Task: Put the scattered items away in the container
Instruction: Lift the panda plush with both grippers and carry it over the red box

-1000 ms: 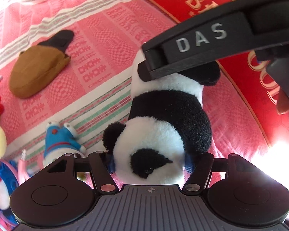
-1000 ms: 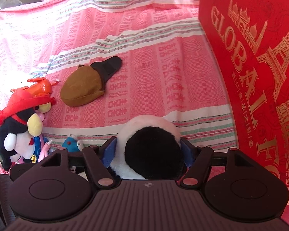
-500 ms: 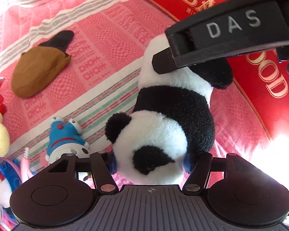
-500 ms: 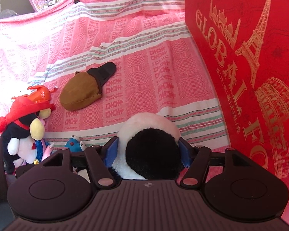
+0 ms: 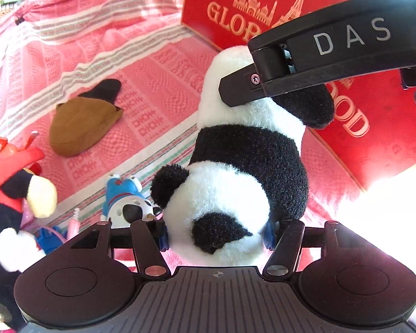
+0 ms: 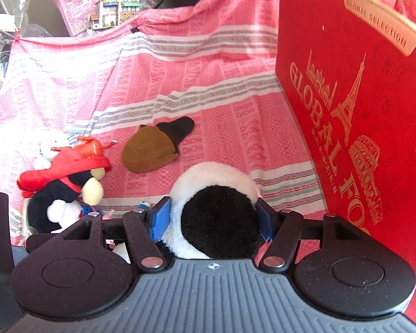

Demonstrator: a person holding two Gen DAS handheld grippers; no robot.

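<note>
Home: pink bedspread (image 6: 224, 88), plush toys (image 6: 63, 191)

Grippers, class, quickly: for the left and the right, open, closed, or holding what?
Left gripper: closed on the panda plush, at its head end.
Right gripper: closed on the panda plush, at its other end.

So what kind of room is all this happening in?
Probably a home, perhaps a bedroom or playroom: a pink woven patterned cloth covers a soft surface, plush toys such as a black-and-white panda lie about, and small model houses and a gift bag sit behind.
</note>
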